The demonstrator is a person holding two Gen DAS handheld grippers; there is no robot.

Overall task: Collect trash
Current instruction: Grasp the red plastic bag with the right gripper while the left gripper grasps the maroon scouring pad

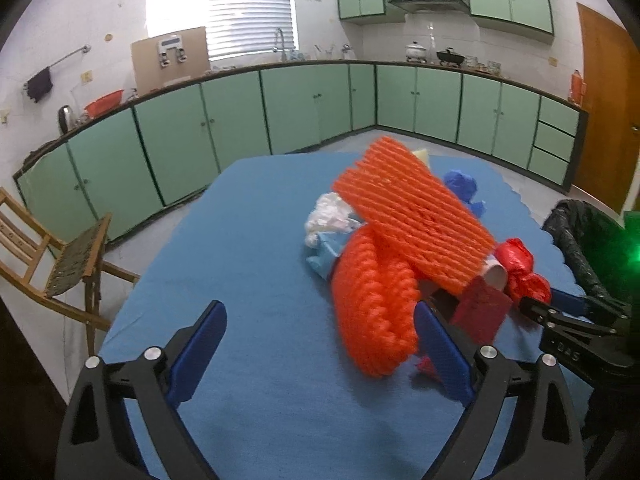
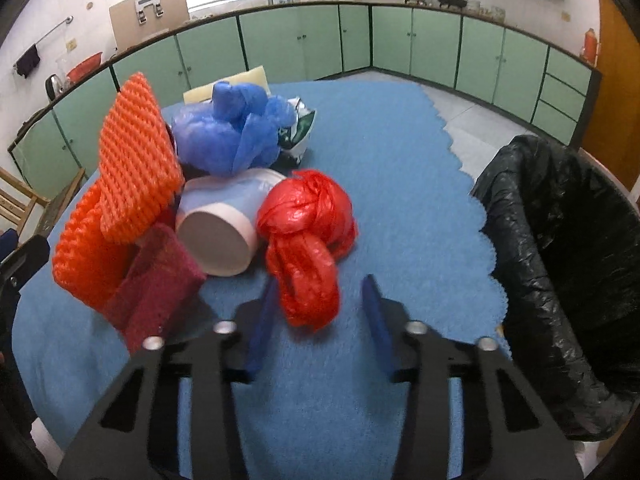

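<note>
A heap of trash lies on the blue-clothed table [image 2: 400,152]: two orange foam nets [image 1: 412,216], a knotted red plastic bag [image 2: 304,216], a blue plastic bag [image 2: 224,132], a tipped white paper cup [image 2: 216,240] and a dark red packet [image 2: 156,280]. My right gripper [image 2: 320,282] points down at the red bag. The bag's lower loop lies between its blue fingers; the left one is at the bag, while the right one stands apart from it. My left gripper [image 1: 318,306] is open wide over bare cloth, its right finger beside the lower orange net [image 1: 372,308].
A bin lined with a black bag [image 2: 560,240] stands at the table's right edge. White crumpled plastic [image 1: 328,212], a yellow sponge [image 2: 240,80] and a green-white wrapper [image 2: 300,132] also lie in the heap. A wooden chair [image 1: 60,260] stands left of the table, with green cabinets behind.
</note>
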